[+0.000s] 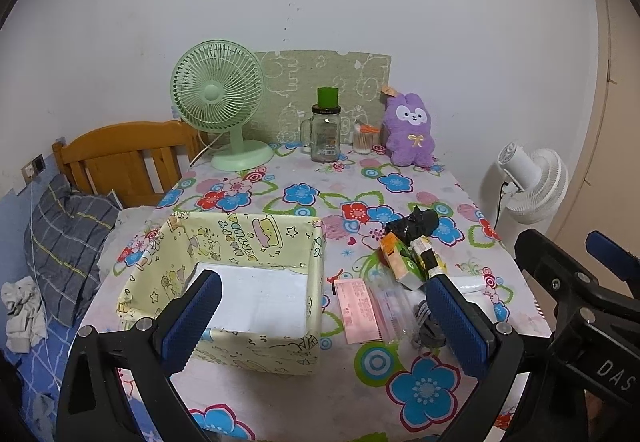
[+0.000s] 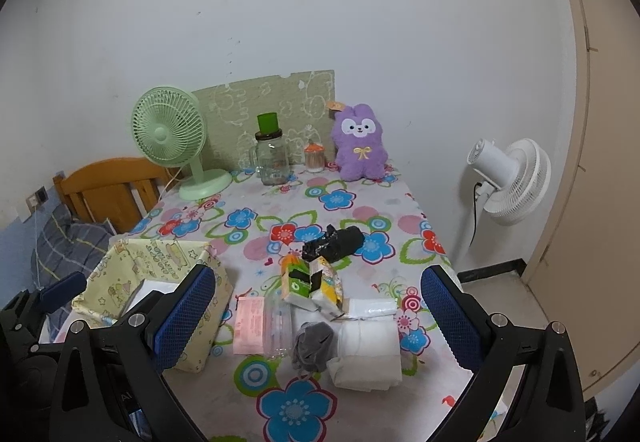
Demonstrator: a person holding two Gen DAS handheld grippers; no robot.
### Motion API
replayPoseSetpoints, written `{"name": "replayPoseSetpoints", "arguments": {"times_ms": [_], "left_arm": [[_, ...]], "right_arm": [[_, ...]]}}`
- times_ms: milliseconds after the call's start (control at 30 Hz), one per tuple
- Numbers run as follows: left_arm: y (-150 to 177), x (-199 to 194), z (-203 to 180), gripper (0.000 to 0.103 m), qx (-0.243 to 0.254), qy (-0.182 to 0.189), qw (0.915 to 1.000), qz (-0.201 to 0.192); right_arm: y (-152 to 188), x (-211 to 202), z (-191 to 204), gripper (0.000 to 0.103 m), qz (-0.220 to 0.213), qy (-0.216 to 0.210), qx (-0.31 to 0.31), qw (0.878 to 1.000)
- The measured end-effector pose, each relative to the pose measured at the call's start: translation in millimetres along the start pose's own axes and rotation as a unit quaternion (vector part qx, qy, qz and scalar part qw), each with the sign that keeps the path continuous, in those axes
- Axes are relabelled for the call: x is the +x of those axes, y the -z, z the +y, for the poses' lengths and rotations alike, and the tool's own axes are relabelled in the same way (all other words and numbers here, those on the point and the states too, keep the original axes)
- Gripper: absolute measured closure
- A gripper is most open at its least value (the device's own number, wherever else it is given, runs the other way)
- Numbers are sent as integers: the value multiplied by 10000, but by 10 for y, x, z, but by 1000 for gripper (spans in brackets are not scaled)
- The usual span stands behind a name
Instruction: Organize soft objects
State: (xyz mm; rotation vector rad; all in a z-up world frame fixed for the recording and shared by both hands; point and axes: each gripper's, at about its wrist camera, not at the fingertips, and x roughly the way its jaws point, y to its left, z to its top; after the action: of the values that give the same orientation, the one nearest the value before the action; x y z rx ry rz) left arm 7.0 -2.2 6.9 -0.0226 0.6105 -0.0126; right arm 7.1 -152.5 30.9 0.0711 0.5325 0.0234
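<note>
1. The left gripper (image 1: 320,316) hangs above the near part of the table (image 1: 360,394), its jaws spread wide with nothing between them; the left pad (image 1: 192,318) shows over the box (image 1: 256,354) and the right pad (image 1: 460,326) over the clutter.
2. The right gripper (image 2: 318,316) is likewise released and empty, its pads framing the soft things.
3. The box sits at the table's near left, close to the left edge, top open, with a white floor showing inside.
4. The soft things lie just right of the box: a white roll (image 2: 368,350) nearest, touching a grey sock (image 2: 314,344); a pink packet (image 2: 250,326) beside a clear packet (image 2: 279,326); tissue packs (image 2: 310,282) behind them; a black bundle (image 2: 334,242) farther back.
5. The roll lies near the table's right edge.
6. A bare stretch of cloth runs across the middle, between the clutter and the back row.
7. Along the back edge stand a green fan (image 2: 170,134), a jar (image 2: 273,158), a swab pot (image 2: 314,158) and a purple plush (image 2: 359,142), all upright against the wall.
8. A white fan (image 2: 508,178) stands off the right edge; a bed (image 1: 64,238) lies off the left.
</note>
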Motion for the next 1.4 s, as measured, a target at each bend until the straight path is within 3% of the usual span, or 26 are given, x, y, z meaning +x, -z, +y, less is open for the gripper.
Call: {"name": "replayPoseSetpoints", "arguments": {"times_ms": [800,1400], "left_arm": [[27,-106,-96,1,105,78,9999,-97],[40,104,-318,8,165,152,9997,85]], "right_arm": [[29,-112,-27,0,-102,-95,-83,9999],[35,63,-156,0,-41,-97,-210,9997]]}}
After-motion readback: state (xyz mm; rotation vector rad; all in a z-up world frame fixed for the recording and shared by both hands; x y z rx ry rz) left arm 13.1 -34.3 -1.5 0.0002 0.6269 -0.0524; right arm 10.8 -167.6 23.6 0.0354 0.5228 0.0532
